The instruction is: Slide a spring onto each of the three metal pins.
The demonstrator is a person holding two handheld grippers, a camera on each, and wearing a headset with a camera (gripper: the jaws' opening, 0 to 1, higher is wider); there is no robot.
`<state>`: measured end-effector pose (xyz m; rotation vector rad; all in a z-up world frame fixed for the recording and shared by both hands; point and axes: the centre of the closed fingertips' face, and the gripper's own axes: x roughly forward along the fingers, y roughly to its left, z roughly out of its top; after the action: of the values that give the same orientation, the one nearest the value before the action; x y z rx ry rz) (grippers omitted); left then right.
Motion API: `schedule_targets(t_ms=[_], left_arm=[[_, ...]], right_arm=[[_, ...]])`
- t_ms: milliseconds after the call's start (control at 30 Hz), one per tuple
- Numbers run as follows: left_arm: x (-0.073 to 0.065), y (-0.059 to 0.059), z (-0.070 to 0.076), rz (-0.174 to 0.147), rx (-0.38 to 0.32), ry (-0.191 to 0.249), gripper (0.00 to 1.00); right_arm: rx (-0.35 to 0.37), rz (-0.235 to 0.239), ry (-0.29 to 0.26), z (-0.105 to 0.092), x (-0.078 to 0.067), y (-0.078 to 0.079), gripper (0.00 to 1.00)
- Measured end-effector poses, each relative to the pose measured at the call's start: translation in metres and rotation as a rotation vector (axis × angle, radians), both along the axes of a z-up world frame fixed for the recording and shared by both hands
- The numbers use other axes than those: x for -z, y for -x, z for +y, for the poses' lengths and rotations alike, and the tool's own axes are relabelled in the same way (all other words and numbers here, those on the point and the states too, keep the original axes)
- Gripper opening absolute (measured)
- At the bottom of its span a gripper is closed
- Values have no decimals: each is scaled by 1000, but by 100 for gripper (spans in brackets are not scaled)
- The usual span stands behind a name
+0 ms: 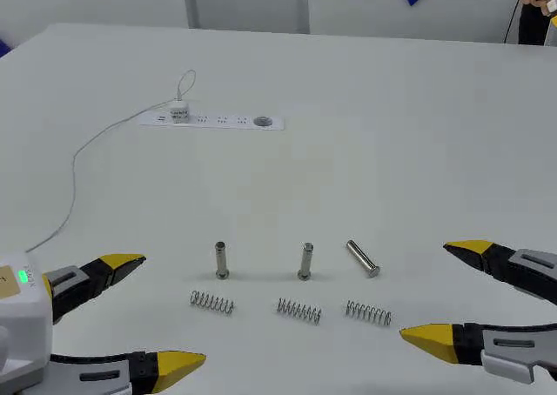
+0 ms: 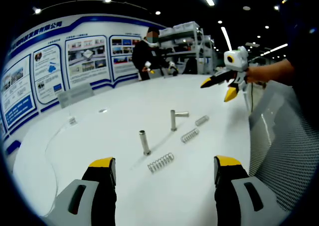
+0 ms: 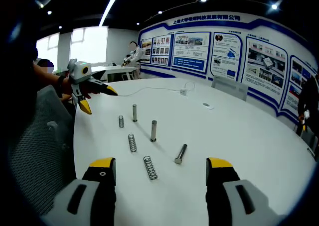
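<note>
Three metal pins are in a row on the white table: the left pin (image 1: 221, 260) and middle pin (image 1: 305, 261) stand upright, and the right pin (image 1: 362, 258) lies on its side. A spring lies in front of each: left spring (image 1: 211, 302), middle spring (image 1: 298, 311), right spring (image 1: 367, 313). My left gripper (image 1: 161, 311) hovers open left of the row, holding nothing. My right gripper (image 1: 432, 291) is open to the right, also holding nothing. In the left gripper view the nearest spring (image 2: 160, 162) lies ahead between the jaws. In the right gripper view the lying pin (image 3: 180, 154) and nearest spring (image 3: 149, 167) are ahead.
A white power strip (image 1: 211, 119) with a plugged-in charger and a trailing cable (image 1: 74, 164) lies farther back on the table (image 1: 392, 151). A chair (image 1: 246, 3) stands at the far edge. People stand in the background of both gripper views.
</note>
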<state>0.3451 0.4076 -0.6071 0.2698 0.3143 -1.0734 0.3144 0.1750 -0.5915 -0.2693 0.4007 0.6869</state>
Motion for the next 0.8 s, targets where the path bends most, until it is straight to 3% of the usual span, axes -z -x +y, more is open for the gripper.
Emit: schedule_targets(t_ms=[433, 800], left_arm=[[0, 0, 0, -3, 1, 4, 82], [-1, 1, -2, -2, 0, 8, 82]], right_arm=[[31, 28, 12, -3, 2, -9, 69], [62, 71, 34, -6, 4, -26, 61]])
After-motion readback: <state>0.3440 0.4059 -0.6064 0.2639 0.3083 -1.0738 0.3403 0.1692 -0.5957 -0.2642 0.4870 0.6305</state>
